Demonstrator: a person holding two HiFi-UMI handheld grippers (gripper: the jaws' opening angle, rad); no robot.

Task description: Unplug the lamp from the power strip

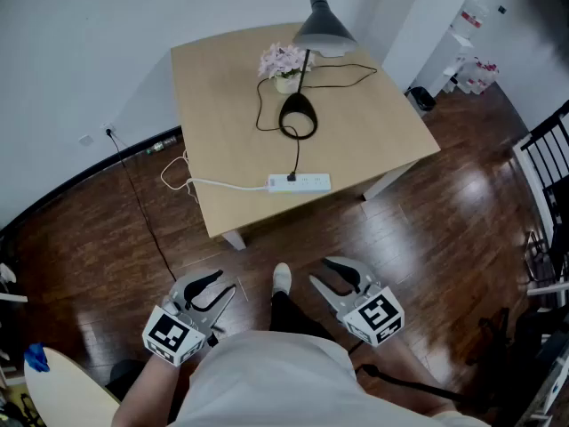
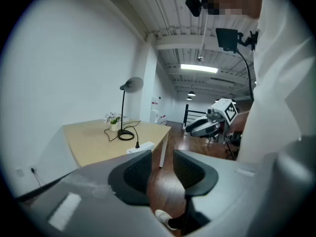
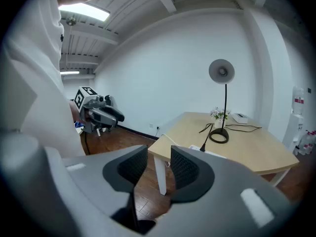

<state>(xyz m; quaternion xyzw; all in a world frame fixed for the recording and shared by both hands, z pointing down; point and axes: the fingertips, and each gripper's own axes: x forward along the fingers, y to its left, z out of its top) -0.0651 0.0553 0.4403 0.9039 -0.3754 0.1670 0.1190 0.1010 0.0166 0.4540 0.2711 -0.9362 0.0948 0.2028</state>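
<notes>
The left gripper (image 1: 220, 291) and right gripper (image 1: 332, 277) hold nothing, jaws apart. Well ahead of both jaws, the power strip (image 1: 302, 183) lies crosswise, the lamp plug (image 1: 291, 177) near its left end.

**Clearance at the power strip**

Approach from the front edge of the table (image 1: 222, 87): bare wooden floor (image 1: 293, 238) up to it. Power strip (image 1: 300, 182) lies just inside that edge, open tabletop to its right. Black plug (image 1: 292, 177) stands at its left part; lamp base (image 1: 298, 116) and looped cord (image 1: 259, 109) behind. Lamp shade (image 1: 324, 30) overhangs farther back. White cable (image 1: 213, 183) trails off the left end.
</notes>
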